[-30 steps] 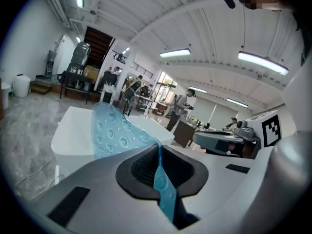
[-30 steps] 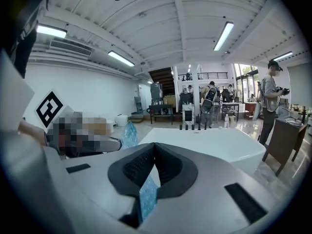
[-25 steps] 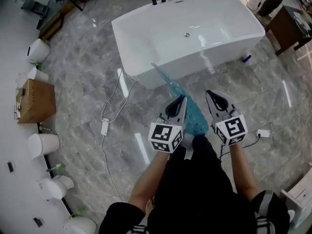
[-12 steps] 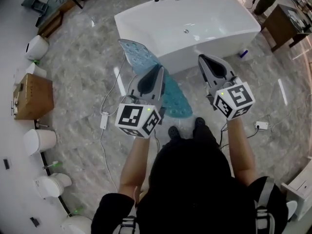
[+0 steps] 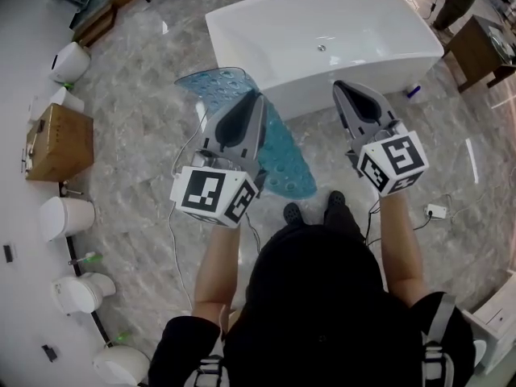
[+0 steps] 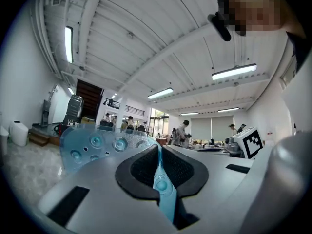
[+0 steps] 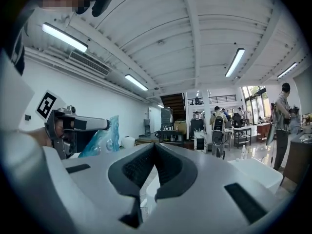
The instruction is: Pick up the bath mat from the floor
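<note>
One translucent blue bath mat (image 5: 284, 164), studded with round suction cups, is pinched at its edge by the left gripper (image 5: 256, 101); the right gripper (image 5: 345, 89) is seen closed and empty.

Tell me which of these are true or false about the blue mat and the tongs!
1. The left tongs pinch the blue bath mat. True.
2. The right tongs hold the mat too. False: they are shut with nothing between them.
3. The mat lies inside the bathtub. False: it hangs from the left tongs, outside the tub.
4. A brown wooden box stands near the white wall. True.
</note>
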Demonstrator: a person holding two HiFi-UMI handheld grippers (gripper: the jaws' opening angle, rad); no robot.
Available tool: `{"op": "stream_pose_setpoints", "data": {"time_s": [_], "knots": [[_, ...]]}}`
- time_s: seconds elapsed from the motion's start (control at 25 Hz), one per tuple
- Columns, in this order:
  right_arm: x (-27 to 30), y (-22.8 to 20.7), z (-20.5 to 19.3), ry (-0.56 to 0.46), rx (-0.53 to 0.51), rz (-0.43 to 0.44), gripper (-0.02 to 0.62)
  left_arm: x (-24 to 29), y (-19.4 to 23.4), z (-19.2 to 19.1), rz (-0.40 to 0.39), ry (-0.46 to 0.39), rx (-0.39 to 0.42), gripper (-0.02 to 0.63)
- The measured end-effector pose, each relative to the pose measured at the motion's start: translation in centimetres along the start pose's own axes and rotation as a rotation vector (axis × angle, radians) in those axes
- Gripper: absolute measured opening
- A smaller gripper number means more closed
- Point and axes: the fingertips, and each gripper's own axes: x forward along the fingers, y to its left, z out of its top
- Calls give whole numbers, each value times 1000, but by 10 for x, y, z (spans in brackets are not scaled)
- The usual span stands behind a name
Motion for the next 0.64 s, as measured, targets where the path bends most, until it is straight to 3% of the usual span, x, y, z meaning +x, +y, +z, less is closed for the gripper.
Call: {"op": "stream_pose_setpoints", "data": {"time_s": [0.64], "knots": [[-12, 14, 28, -37, -87, 2, 11, 0, 7, -10, -5, -11, -78, 32]]}}
